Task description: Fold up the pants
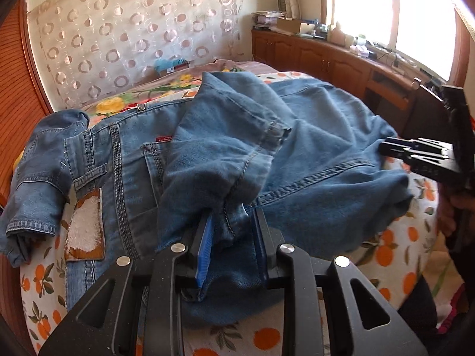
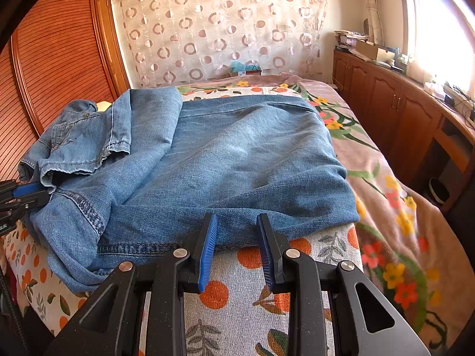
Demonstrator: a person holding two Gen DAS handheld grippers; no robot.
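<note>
Left wrist view: the left gripper (image 1: 230, 228) has a bunched fold of the jeans (image 1: 311, 148) sitting between its blue pads (image 1: 204, 237), but the jaws look eased apart, so I'd say it's letting the leg end down onto the pile rather than pinching it. The pants lie across the bed (image 1: 386, 255), waistband on the left. The denim hides the fingertips, so actual contact is hard to call.

Right wrist view: the right gripper (image 2: 237, 252) hovers at the near hem with its pads apart, nothing between them, probably waiting to pin or smooth that edge. The left gripper is cut off at the frame edge.
</note>
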